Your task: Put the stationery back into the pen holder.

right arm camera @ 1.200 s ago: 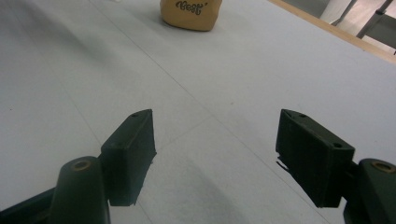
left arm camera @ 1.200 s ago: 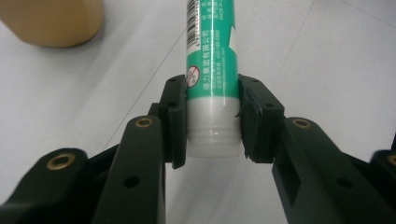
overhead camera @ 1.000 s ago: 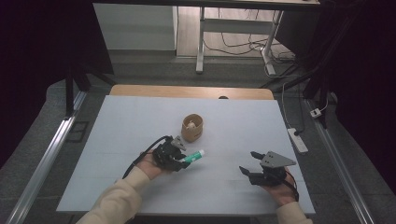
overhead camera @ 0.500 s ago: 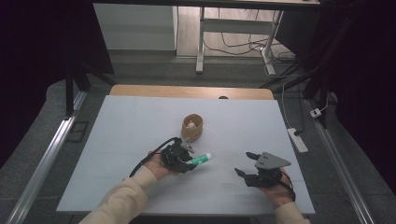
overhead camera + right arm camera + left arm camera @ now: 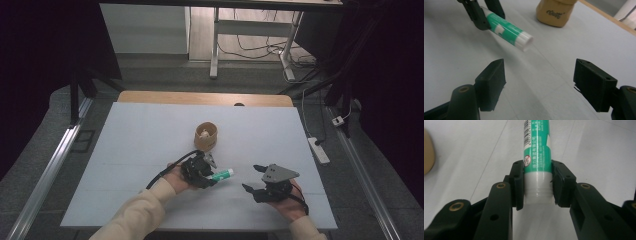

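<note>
The white table (image 5: 125, 150) lies mostly bare around a tan cup (image 5: 205, 136) at its middle. Just nearer than the cup, the left gripper (image 5: 212, 169) clamps a green-and-white tube (image 5: 221, 175) by its base; the right gripper (image 5: 254, 178), nearer the front edge, gapes empty with its jaws spread.

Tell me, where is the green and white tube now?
The green and white tube is clamped in the left gripper, in the high view's near centre, just before the tan cup.

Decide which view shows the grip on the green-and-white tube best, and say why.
The left gripper view: the left claw clamps the tube near its white end. The right gripper view shows the tube slanting from that claw. The high view shows it small.
</note>
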Tool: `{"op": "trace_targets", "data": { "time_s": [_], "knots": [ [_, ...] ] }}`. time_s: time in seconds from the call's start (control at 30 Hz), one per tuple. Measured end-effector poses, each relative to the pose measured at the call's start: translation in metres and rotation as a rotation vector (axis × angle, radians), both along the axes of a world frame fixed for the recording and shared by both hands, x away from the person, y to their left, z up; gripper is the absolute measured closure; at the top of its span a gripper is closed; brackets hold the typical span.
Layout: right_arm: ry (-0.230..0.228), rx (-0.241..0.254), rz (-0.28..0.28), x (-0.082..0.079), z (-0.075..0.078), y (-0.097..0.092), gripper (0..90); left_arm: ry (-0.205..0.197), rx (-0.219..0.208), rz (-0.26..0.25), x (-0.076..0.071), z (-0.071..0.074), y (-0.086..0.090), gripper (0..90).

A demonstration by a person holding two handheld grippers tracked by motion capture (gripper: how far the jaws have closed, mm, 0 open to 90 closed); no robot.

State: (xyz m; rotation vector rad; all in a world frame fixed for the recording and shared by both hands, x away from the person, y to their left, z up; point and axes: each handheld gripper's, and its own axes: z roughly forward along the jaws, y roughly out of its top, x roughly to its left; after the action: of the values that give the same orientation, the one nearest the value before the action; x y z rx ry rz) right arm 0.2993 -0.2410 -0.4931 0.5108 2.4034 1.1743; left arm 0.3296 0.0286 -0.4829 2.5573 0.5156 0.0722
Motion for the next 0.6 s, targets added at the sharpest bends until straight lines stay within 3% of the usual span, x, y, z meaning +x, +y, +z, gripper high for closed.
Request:
{"op": "trace_targets", "data": {
  "time_s": [0.6],
  "knots": [
    [-0.021, -0.105, 0.103, -0.010, -0.003, 0.029, 27.8, 0.035, 0.019, -0.087, -0.006, -0.003, -0.027, 64.6]
  ]
}}
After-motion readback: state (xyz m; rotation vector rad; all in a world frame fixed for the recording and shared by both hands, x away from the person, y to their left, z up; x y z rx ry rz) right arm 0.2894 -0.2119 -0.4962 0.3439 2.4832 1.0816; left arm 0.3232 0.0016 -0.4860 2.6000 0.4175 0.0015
